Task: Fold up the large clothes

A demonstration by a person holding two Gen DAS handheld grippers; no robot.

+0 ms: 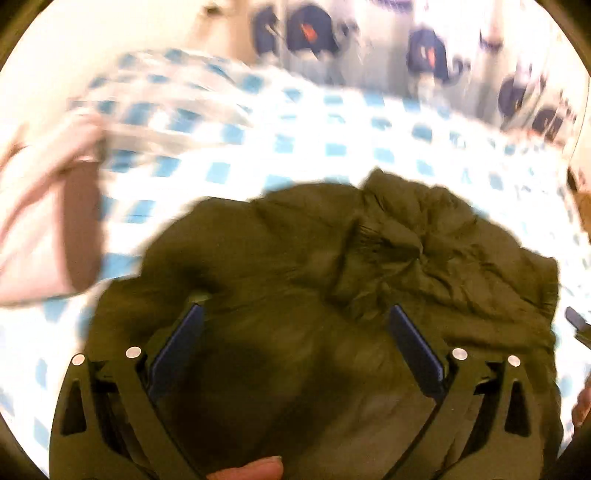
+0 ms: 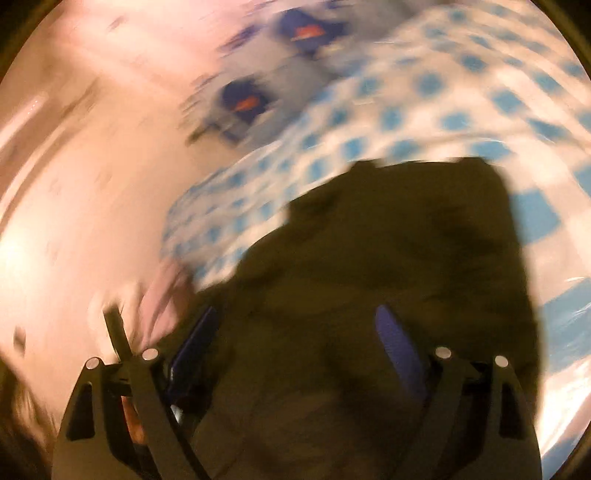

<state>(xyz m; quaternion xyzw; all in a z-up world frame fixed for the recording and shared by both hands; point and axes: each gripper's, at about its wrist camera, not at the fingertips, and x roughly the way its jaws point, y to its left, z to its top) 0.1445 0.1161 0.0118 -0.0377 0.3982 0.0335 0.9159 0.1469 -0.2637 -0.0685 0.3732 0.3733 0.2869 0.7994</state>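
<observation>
Left wrist view: olive-green garment (image 1: 332,266) lies crumpled on the blue-checked cloth (image 1: 332,147), left gripper (image 1: 295,314) spread wide over it, gripping nothing. Pink fabric (image 1: 40,229) sits left of the garment. Right gripper (image 2: 295,314) gapes above it too, blurred.

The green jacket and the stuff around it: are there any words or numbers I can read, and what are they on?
No text can be read anywhere.
Green jacket: no label or print shows.
Blue-and-white checked cloth: pattern only, no words.
Dark blue shapes with orange marks behind: too blurred to read.
</observation>
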